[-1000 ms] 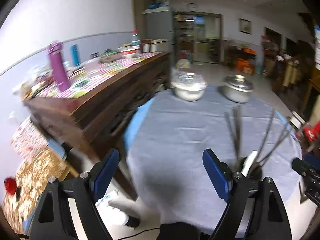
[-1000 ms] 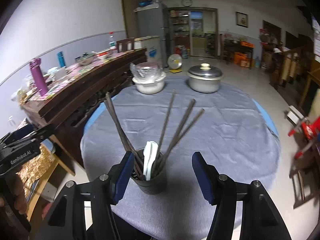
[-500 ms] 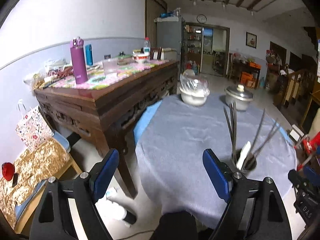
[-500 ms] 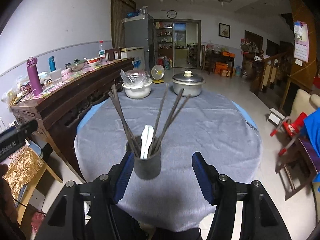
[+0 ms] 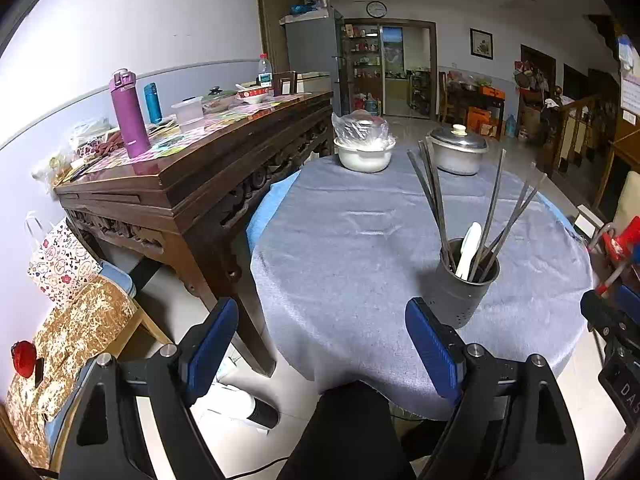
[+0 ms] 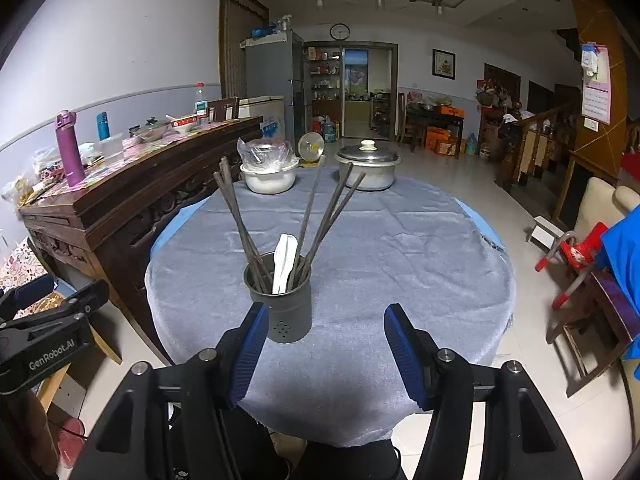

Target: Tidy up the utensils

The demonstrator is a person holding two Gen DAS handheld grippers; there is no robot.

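Observation:
A dark grey utensil holder (image 6: 282, 300) stands near the front of the round table with the grey cloth (image 6: 400, 248). Several dark chopsticks (image 6: 310, 216) and a white spoon (image 6: 284, 262) stick up out of it. My right gripper (image 6: 324, 344) is open with nothing between its blue pads, just short of the holder at the table's front edge. In the left wrist view the holder (image 5: 466, 284) sits right of centre, and my left gripper (image 5: 320, 344) is open and empty, hanging over the table's near left edge.
A white bowl under plastic wrap (image 6: 269, 176) and a lidded metal pot (image 6: 368, 168) stand at the table's far side. A dark wooden sideboard (image 5: 192, 176) with bottles and dishes runs along the left. A chair (image 6: 588, 300) stands to the right.
Both grippers have drawn back from the table, so the holder looks smaller and farther off in both views. Neither gripper's jaws have changed their width.

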